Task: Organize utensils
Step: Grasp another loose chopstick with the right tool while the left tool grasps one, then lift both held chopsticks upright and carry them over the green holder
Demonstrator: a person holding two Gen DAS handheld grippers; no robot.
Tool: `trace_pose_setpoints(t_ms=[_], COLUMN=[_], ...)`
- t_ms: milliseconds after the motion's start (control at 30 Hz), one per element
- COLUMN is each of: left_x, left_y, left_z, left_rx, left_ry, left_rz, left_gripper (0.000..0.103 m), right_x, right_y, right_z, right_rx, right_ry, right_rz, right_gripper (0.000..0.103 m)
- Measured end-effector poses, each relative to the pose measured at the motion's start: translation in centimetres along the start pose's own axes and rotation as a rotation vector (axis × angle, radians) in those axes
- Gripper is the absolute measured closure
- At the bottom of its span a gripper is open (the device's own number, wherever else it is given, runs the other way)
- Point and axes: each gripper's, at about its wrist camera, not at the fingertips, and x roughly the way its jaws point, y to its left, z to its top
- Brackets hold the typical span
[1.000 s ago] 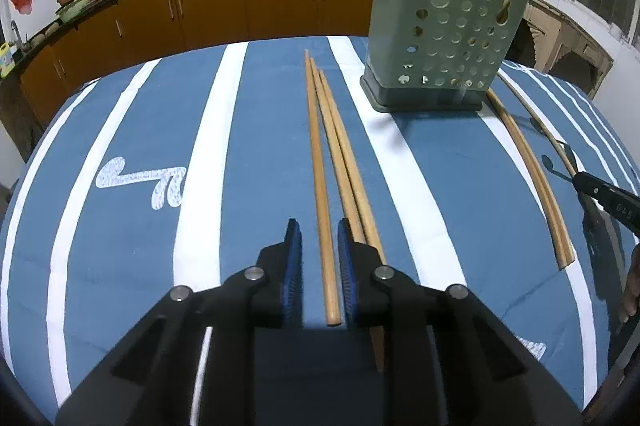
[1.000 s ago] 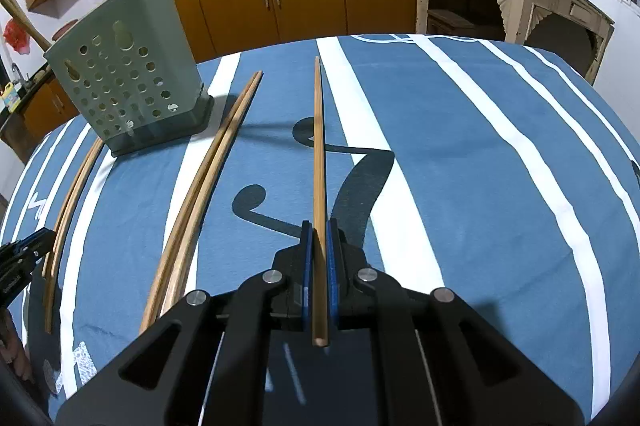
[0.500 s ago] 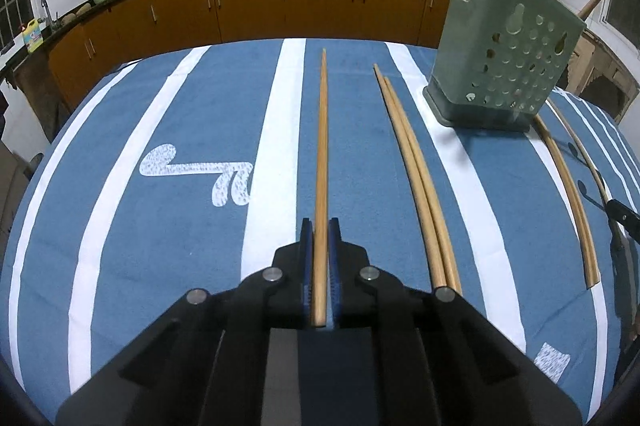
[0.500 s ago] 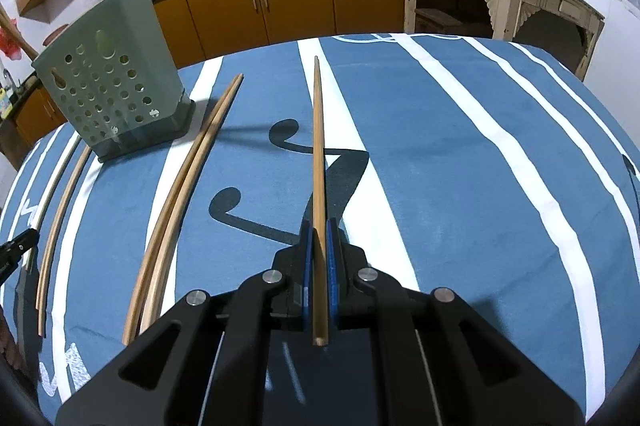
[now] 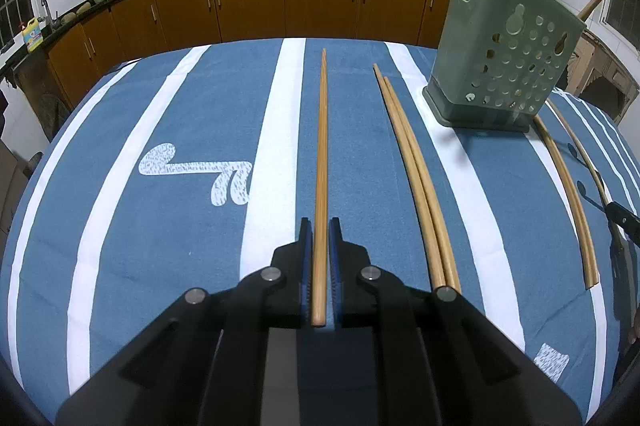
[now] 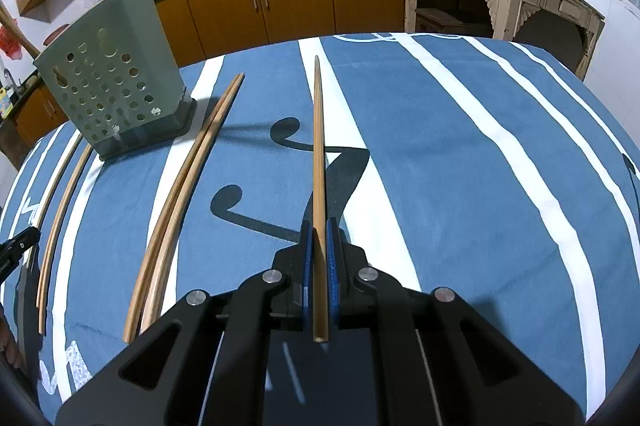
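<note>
- Left gripper (image 5: 319, 258): clamped on one wooden chopstick (image 5: 321, 162), pointing across blue striped tablecloth (image 5: 160, 226).
- Right gripper (image 6: 319, 258): clamped on another chopstick (image 6: 318, 154).
- Chopstick pair (image 5: 416, 178): flat on cloth, near green perforated utensil holder (image 5: 500, 66).

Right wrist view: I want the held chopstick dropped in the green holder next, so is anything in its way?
Nothing visible blocks it. The chopstick sits in the right claw; only two loose chopsticks lie flat on the cloth before the holder.
</note>
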Motion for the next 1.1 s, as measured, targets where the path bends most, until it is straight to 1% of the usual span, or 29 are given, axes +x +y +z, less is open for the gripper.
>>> trace_pose_setpoints(t_ms=[300,433,500,567,633,733,867,967,1067,1100], left_x=[-0.2,-0.3,-0.4,-0.6,-1.2,-2.8,-5.3,-7.6,-9.4,-10.3], left_y=[0.1,0.2,0.1,0.1,0.5,0.8,0.9,1.1,1.5,1.6], left_z=[-0.4,-0.6,-0.7,-0.7,-0.8,-0.5,0.2,1.2,2.3,2.9], left_rx=[-0.011,-0.026,-0.016,-0.002,-0.009,-0.012,0.015,0.019,-0.001,-0.013], left_ry=[-0.001,-0.002,0.0,0.008,0.004,-0.03,-0.092,-0.161,-0.219,-0.251], left_rz=[-0.004,-0.013,-0.014,-0.011,-0.015,-0.02,-0.013,-0.014,-0.024,-0.03], left_gripper=[0.091,0.094,0.095,0.095,0.095,0.095,0.095,0.095,0.095,0.095], right_x=[-0.1,-0.2,-0.3,-0.8,-1.9,-3.6,-5.7,-7.2,-8.3,-8.7], right_y=[-0.1,-0.5,-0.4,-0.5,-0.7,-1.0,-1.4,-1.7,-1.9,-1.9], right_z=[-0.2,-0.2,-0.2,-0.2,0.0,0.6,1.8,2.7,3.5,3.8], right_rx=[0.01,0.025,0.015,0.013,0.014,0.013,0.011,0.02,0.029,0.031], right_ry=[0.0,-0.002,-0.003,-0.013,-0.045,-0.098,-0.161,-0.211,-0.255,-0.268], right_rz=[0.011,0.032,0.027,0.033,0.04,0.039,0.039,0.045,0.054,0.057], right_gripper=[0.095,0.095,0.095,0.095,0.095,0.095,0.095,0.095,0.095,0.095])
